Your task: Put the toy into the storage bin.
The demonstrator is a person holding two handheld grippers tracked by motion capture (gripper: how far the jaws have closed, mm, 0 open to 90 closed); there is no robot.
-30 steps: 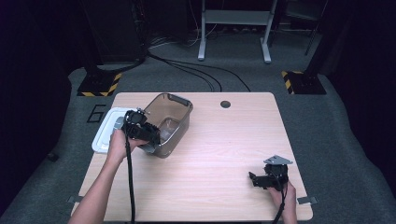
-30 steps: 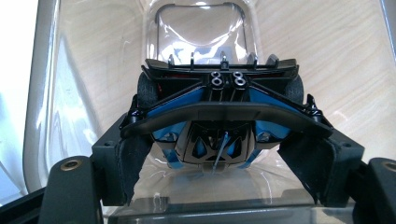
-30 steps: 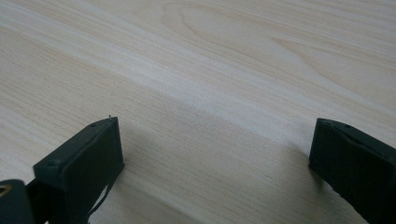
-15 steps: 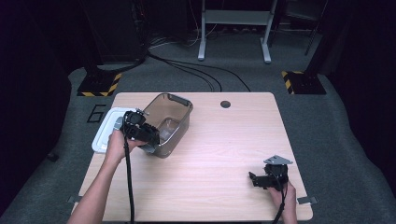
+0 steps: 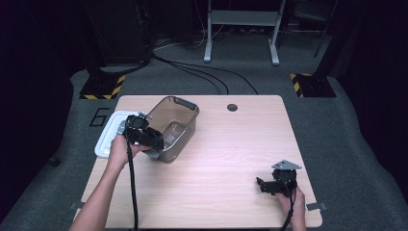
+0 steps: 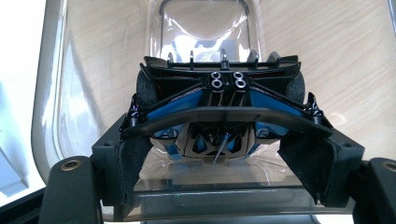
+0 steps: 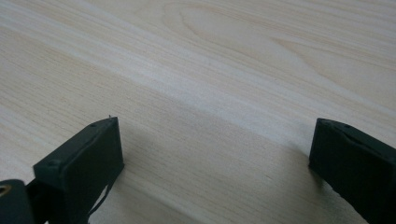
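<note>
A black and blue toy car sits between the jaws of my left gripper, rear wing and twin exhausts facing the camera. Both pads press on its sides. The car hangs at the near rim of a clear smoky plastic bin, whose wall and bottom lie behind the car. In the high view my left gripper is at the bin's left near corner. My right gripper rests low at the table's front right; its jaws stand wide apart over bare wood.
A white lid lies flat left of the bin, by the table's left edge. The wooden table has a round cable hole at the back. Cables and a metal stand are on the floor beyond.
</note>
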